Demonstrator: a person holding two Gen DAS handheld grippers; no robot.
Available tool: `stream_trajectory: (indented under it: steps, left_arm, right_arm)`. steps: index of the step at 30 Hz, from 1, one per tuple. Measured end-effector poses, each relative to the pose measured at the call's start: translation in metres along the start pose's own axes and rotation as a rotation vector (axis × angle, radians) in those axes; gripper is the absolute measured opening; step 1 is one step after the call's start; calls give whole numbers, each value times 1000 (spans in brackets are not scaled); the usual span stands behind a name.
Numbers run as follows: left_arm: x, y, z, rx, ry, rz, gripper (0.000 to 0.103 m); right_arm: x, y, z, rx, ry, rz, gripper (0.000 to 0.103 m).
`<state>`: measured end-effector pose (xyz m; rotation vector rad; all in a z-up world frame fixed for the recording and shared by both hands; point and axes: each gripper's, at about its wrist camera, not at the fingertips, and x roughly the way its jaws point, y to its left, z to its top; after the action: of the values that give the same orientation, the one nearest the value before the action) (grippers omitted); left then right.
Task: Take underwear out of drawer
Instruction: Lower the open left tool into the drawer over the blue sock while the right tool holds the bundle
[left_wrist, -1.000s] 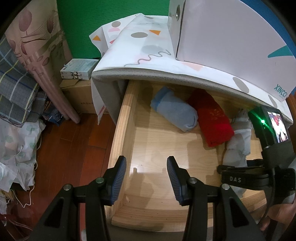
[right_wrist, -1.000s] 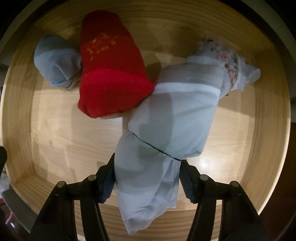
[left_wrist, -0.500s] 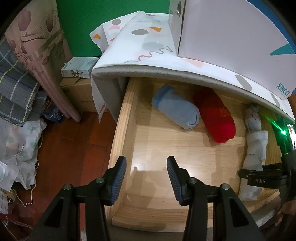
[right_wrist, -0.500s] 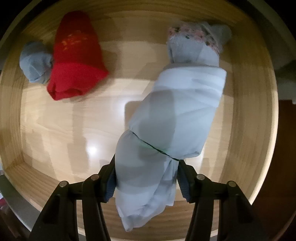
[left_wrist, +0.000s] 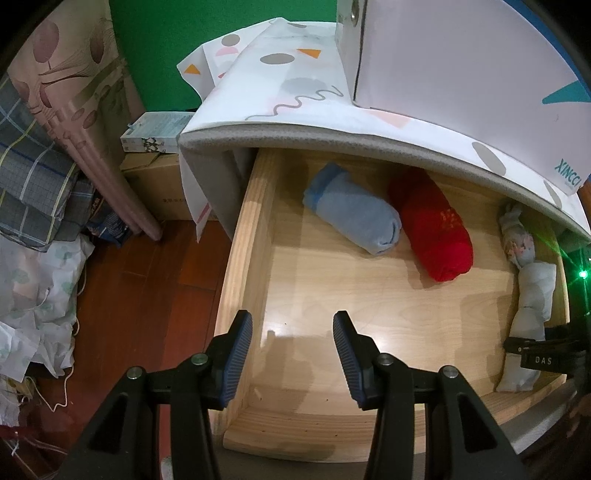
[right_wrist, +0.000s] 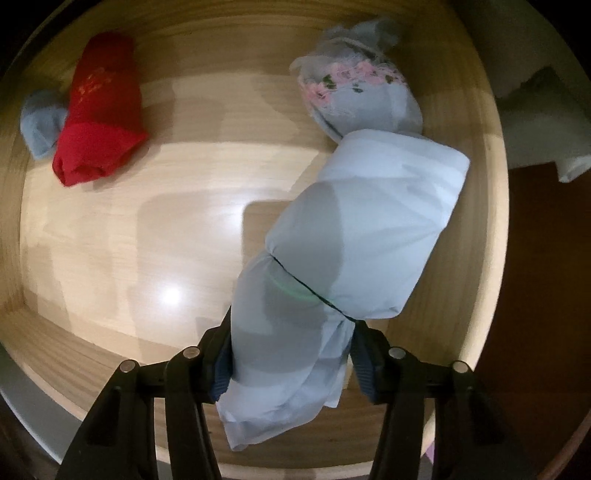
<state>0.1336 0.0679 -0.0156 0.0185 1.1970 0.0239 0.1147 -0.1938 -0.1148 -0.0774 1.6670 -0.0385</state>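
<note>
The pale blue roll of underwear (right_wrist: 351, 236) is lying at the right side of the open wooden drawer (left_wrist: 236, 266), alongside its right wall, with a flower-patterned roll (right_wrist: 354, 85) touching its far end. Its near, looser end is pinched between the pads of the right claw (right_wrist: 290, 363), whose jaws have just been closing onto the cloth. A red roll (left_wrist: 432, 232) and a blue roll (left_wrist: 351, 218) are seen side by side, touching, toward the back of the drawer, well apart from the gripped one. The left claw (left_wrist: 291, 354) is held above the drawer's near left corner, its jaws spread with nothing between them. A patterned cloth (left_wrist: 291, 88) is draped over the worktop above the drawer, and a white box (left_wrist: 461, 59) is resting on it.
</note>
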Motion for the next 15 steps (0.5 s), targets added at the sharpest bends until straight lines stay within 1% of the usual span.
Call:
stream_trajectory:
  steps: [1,4,6,7,8,9,13,15]
  left_arm:
    - [0,-1,-1,1,1,1,47]
    - [1,-1,-1,3,8,3,47]
    - [2,-1,-1,3,16,2,47]
    - [2,-1,-1,3,17,3,47]
    - [2,-2,0,5,17,2,47]
    - [1,-2,0,7,15,-5,47]
    - [-2,-2,1,5,7,-52,47]
    - [-3,0,2,-13,5,-100,47]
  right_arm:
    - [0,3,-1,-13,-6,-20,50]
    - [1,17,-2,-37,-13,-36,50]
    - [4,26,-8,-46,-19,-42,50]
    - [4,17,-16,-51,-22,-45,51]
    - [4,26,-19,-57,-26,-51,51]
    - [0,36,-21,-60,-26,-57,51]
    - [-3,49,-23,-60,-33,-55,51]
    - [-7,43,-23,-61,-35,-52,51]
